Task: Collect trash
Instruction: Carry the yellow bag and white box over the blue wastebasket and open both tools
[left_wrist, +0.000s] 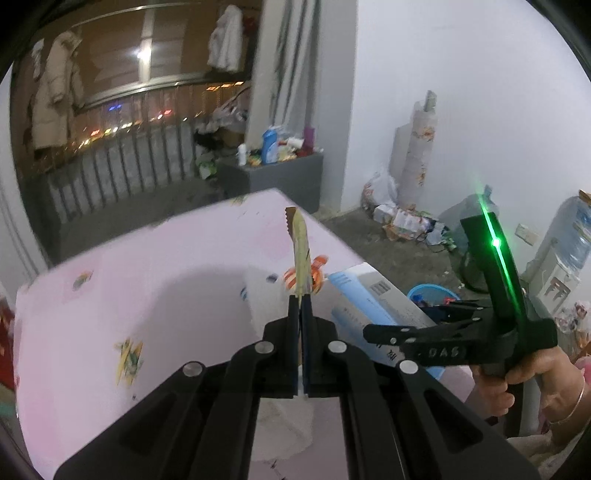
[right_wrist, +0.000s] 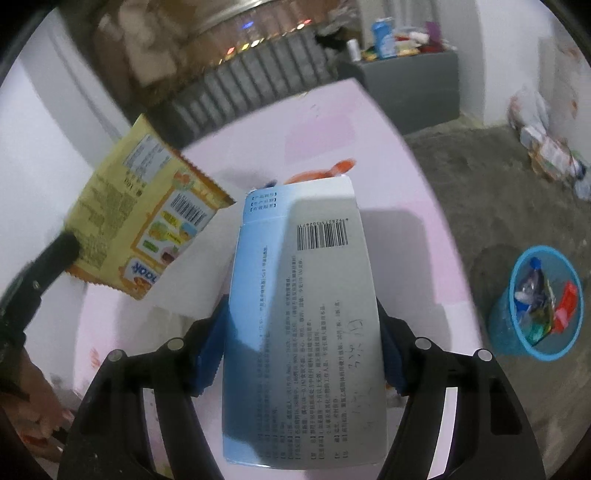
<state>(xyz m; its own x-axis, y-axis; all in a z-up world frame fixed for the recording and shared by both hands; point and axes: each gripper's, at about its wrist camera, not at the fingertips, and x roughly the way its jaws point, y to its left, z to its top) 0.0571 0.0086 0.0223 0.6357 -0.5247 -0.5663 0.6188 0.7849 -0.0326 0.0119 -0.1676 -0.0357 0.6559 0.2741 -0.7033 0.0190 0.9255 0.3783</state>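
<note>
Left gripper (left_wrist: 300, 310) is clamped fully shut on a yellow snack wrapper (left_wrist: 300, 254), held edge-on and upright above the pink table (left_wrist: 147, 280); from the right wrist view the same wrapper (right_wrist: 147, 218) shows flat, gripped at its lower end. Right gripper (right_wrist: 301, 343) has its blue pads on either side of a white and blue carton (right_wrist: 303, 317); the pads appear to press the carton's long edges, so it is judged held, lifted over the table near its right edge.

The blue bin (right_wrist: 537, 302) stands on the floor beyond the right edge of the table, already part filled with wrappers and bottles. Neither item is over it yet.

Assessment: the step in hand is carriage of both items to the bin. The carton is long and gripped towards one end, so it may swing or slip; keep the squeeze firm and tilt it end-down only once above the bin mouth. The wrapper is light and may drift, so it should be let go low, well inside the rim. Release one item at a time, carton first, as it sits nearer the bin
</note>
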